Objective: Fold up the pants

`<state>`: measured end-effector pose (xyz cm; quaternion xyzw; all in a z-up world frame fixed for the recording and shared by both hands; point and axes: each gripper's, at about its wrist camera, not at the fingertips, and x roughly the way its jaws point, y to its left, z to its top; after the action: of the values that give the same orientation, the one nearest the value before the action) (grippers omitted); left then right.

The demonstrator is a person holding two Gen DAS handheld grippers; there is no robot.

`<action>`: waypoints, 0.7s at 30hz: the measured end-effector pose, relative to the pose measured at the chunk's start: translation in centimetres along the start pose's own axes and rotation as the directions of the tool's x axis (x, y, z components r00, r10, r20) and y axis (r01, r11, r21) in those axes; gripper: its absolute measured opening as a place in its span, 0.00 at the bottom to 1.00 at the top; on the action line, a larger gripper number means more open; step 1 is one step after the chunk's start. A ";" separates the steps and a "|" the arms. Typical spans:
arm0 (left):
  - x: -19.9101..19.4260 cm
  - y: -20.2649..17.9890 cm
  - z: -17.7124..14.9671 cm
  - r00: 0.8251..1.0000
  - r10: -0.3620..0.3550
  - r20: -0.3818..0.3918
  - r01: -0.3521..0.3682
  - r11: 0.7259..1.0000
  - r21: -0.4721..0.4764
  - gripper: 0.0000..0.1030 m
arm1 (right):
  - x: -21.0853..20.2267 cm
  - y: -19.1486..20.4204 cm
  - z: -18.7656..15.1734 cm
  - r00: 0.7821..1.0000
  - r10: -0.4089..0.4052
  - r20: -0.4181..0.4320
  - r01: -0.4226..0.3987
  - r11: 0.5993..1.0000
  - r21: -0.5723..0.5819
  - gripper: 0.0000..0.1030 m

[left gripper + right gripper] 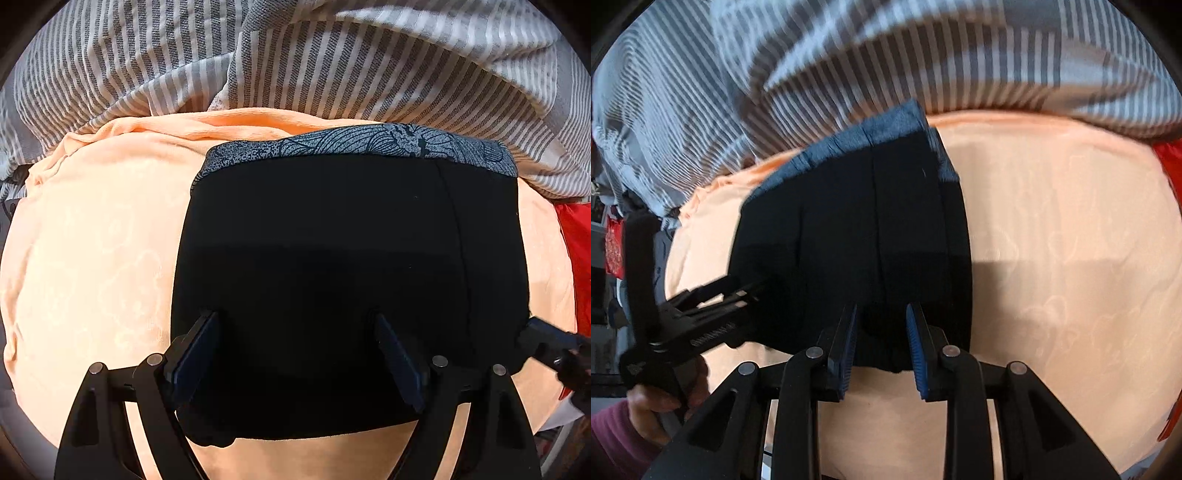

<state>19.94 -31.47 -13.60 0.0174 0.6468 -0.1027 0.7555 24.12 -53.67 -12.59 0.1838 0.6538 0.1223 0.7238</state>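
A grey-and-white striped blanket (332,66) lies bunched across the far side of the scene, rumpled into deep folds. In front of it spreads a pale peach sheet (96,240) with a faint tone-on-tone pattern, which covers the surface that everything rests on; whether that is a bed or a bench cannot be told. A bit of red fabric (576,243) shows at the sheet's right edge.

The pants (332,258) lie on the peach sheet, folded into a compact black block. Their patterned blue-grey waistband (369,146) runs along the far edge, just beside the striped blanket. In the right wrist view the block shows several lengthwise creases and looks layered at its right side.

The left claw (295,354) points steeply down over the near part of the pants, its jaws standing wide apart with nothing pinched between them; black cloth fills the gap below. Whether its fingertips touch the cloth cannot be told.

The right claw (882,339) hovers at the near edge of the pants with its blue-padded jaws partly parted. The pads do not press on the cloth. That view is blurred.

A hand (661,406) in a maroon sleeve (613,439) holds the left claw's handle, at the lower left of the right wrist view.
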 end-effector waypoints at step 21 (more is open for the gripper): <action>-0.7 4.0 0.5 1.000 -0.016 -0.006 0.015 0.999 -0.049 0.83 | 0.5 -2.0 -1.5 1.000 0.009 0.001 -0.009 0.999 0.044 0.43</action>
<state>21.06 -27.55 -13.21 -0.0056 0.6516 -0.0928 0.7528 22.58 -55.08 -13.96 0.2027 0.6550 0.1110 0.7194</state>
